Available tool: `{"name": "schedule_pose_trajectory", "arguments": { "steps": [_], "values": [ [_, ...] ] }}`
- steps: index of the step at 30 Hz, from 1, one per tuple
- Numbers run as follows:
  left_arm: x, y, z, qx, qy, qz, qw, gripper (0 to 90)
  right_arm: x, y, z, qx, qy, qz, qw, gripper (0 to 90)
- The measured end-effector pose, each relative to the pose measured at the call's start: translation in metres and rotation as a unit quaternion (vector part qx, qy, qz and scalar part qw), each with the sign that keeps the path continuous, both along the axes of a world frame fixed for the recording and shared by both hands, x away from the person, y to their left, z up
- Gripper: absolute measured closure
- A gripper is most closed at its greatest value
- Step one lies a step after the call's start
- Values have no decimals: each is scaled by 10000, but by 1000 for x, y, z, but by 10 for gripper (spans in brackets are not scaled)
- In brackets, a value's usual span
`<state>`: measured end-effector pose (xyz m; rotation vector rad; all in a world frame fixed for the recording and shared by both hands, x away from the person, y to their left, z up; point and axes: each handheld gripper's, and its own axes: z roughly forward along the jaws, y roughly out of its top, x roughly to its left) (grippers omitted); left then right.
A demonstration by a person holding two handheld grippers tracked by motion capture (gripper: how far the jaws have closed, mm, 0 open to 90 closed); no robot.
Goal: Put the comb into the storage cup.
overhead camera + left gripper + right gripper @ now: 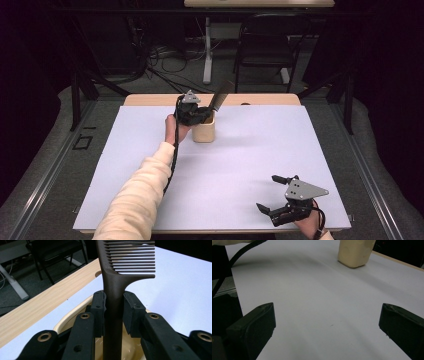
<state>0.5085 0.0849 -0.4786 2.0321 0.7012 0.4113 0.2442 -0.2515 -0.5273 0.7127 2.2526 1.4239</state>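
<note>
Clamped on the handle of a dark brown comb [113,290], the left gripper [113,311] has both pads pressed against the shaft, jaws only narrowly apart. That comb stands nearly upright with its lower end inside a cream cup [204,129], teeth at the top; whether its tip touches the bottom is hard to tell. From the high view, the cup sits toward the far middle of the white sheet [240,150]. Well apart at the near right corner, the right gripper [272,192] rests with jaws wide and nothing between them.

Dark brown comb [113,290], cream cup [204,130], white table sheet [240,160].
</note>
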Motion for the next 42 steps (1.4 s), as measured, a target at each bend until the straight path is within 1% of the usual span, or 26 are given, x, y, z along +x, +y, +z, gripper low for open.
{"name": "schedule_pose_trajectory", "arguments": {
  "steps": [4,6,11,15,19,22,24,25,27,34,37,42],
  "values": [
    [0,0,-1,-2,7,21,10000,722,0,0,0,-1,4,2,10000,2],
    [0,-1,0,41,2,36,10000,721,0,0,0,-1,2,-1,10000,2],
    [-1,-2,0,75,22,45,10000,721,0,0,0,1,8,-1,10000,2],
    [-1,-1,1,122,0,47,9999,721,0,0,0,-9,2,3,10000,2],
    [0,-1,0,107,21,56,9999,720,0,0,0,-1,6,2,10000,3],
    [0,-2,-1,140,21,51,9999,719,0,0,0,-3,4,0,10000,3],
    [1,-3,-2,121,45,55,9999,719,0,0,0,2,3,0,10000,3],
    [1,-3,-3,106,90,59,9999,718,0,0,0,3,2,3,10000,3],
    [1,-3,-4,97,99,94,9999,719,0,0,0,8,-1,1,10000,3],
    [1,-4,-2,180,105,95,9997,719,0,0,0,5,1,0,10000,3],
    [1,-3,-2,176,109,109,9997,718,1,1,0,1,0,-5,10000,3],
    [0,-3,0,325,72,89,9994,717,0,0,0,25,13,2,10000,3]
  ]
}}
